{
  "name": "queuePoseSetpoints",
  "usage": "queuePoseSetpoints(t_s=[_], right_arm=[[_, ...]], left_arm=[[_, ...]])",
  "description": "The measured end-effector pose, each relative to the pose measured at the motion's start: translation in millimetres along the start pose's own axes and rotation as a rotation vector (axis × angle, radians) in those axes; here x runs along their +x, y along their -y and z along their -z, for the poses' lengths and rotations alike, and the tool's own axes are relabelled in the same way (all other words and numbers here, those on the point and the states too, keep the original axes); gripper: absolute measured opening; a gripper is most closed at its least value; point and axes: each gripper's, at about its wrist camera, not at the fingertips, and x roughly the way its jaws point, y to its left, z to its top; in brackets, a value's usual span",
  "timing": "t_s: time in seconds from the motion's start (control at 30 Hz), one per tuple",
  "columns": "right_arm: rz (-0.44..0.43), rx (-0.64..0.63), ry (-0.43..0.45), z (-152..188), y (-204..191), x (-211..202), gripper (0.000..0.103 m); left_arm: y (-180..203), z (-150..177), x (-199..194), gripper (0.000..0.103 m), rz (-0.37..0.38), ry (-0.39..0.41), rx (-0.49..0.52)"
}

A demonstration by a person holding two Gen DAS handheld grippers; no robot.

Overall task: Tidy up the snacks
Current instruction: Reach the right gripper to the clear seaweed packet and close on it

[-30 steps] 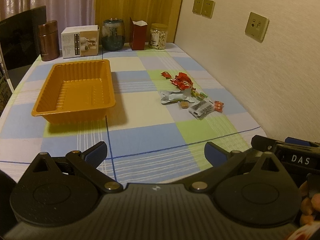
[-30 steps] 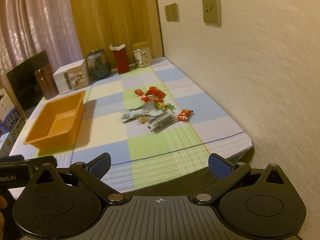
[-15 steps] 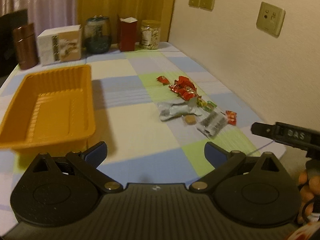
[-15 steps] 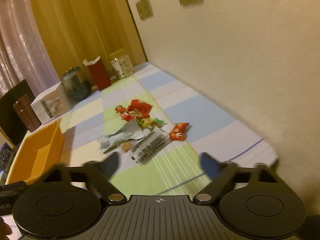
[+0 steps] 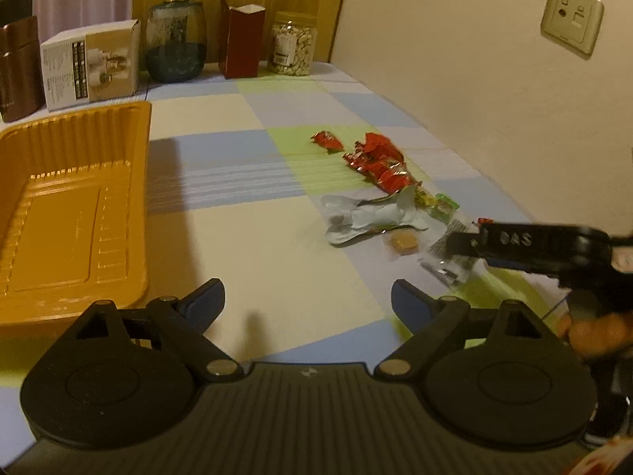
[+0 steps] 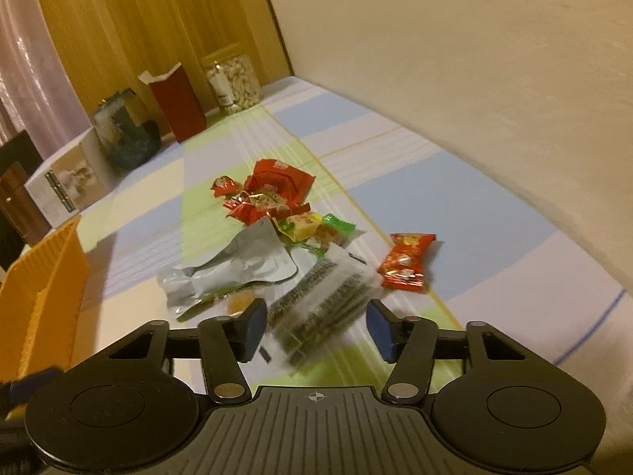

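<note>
A pile of snack packets lies on the checked tablecloth: red wrappers (image 6: 277, 192), a silver pouch (image 6: 241, 265), green candies (image 6: 316, 229), a dark seaweed packet (image 6: 320, 301) and a lone red packet (image 6: 407, 261). The pile also shows in the left wrist view (image 5: 379, 166). My right gripper (image 6: 314, 326) is open, its jaws on either side of the seaweed packet's near end, not closed on it. My left gripper (image 5: 308, 303) is open and empty over bare cloth, right of the empty orange tray (image 5: 71, 213).
At the table's far end stand a brown canister (image 5: 18, 67), a white box (image 5: 91, 63), a dark glass jar (image 5: 176, 45), a red carton (image 5: 241, 41) and a jar of nuts (image 5: 292, 45). A wall runs along the right side. The tray's corner shows in the right wrist view (image 6: 43, 277).
Both grippers moved forward over the table. The right one dropped toward the snack pile and its jaws narrowed somewhat around the seaweed packet. The left stayed open.
</note>
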Motion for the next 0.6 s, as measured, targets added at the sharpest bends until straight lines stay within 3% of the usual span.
queuePoseSetpoints(t_s=[0.17,0.3,0.4,0.5,0.6], right_arm=[[0.049,-0.034,-0.003,-5,-12,18,0.051],[0.098,-0.141,-0.009,-2,-24,26,0.050],[0.107,-0.197,-0.011,6,-26,22,0.042],[0.098,-0.251,-0.004,10,-28,21,0.041],[0.004,-0.294,-0.027,13,-34,19,0.040]], left_arm=[[-3,4,2,0.090,0.006,-0.009,0.001],[-2,5,3,0.090,0.020,-0.010,0.005],[-2,6,2,0.090,0.023,-0.003,0.016],[-3,5,2,0.090,0.024,0.001,0.013],[-4,5,0,0.090,0.021,0.011,0.019]])
